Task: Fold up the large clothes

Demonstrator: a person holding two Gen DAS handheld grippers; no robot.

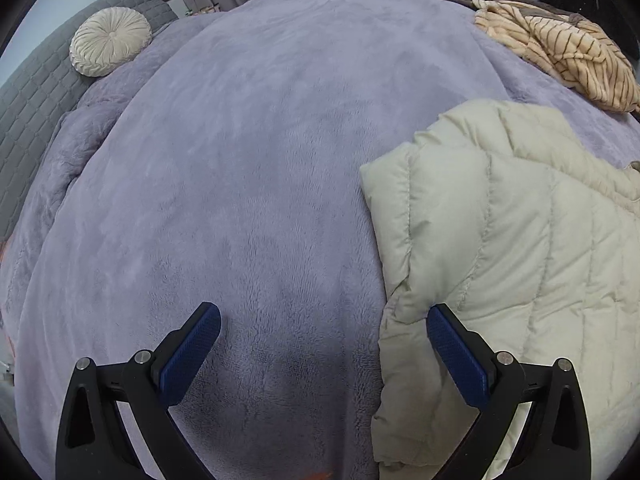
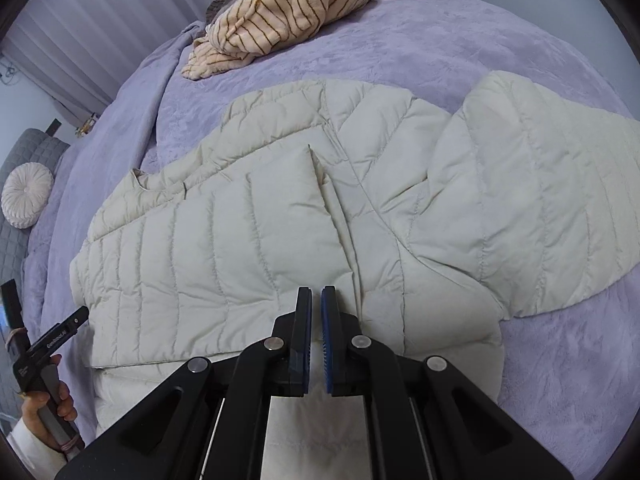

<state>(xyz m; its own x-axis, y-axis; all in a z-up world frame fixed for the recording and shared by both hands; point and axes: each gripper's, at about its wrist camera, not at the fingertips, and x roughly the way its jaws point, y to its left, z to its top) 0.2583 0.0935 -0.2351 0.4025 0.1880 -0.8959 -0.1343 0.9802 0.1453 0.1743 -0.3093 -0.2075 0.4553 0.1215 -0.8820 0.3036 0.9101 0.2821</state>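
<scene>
Lavender fleece blanket point(image 1: 248, 168) covers the bed, a cream puffer jacket point(image 2: 280, 220) spread at 3 o'clock of the left gripper point(image 1: 322, 316), whose jaws gape wide. Right gripper point(image 2: 317, 300) hovers over the jacket's hem, jaws nearly closed on nothing, pointing toward 12 o'clock.

Cream quilted jacket point(image 2: 280, 240), lilac blanket point(image 1: 240, 160), tan brown-striped garment point(image 2: 288, 12), grey headboard point(image 1: 36, 92)

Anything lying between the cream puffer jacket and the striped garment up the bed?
Nothing: between the puffer jacket and the striped garment only bare purple blanket shows, seen most plainly in the right wrist view.
</scene>
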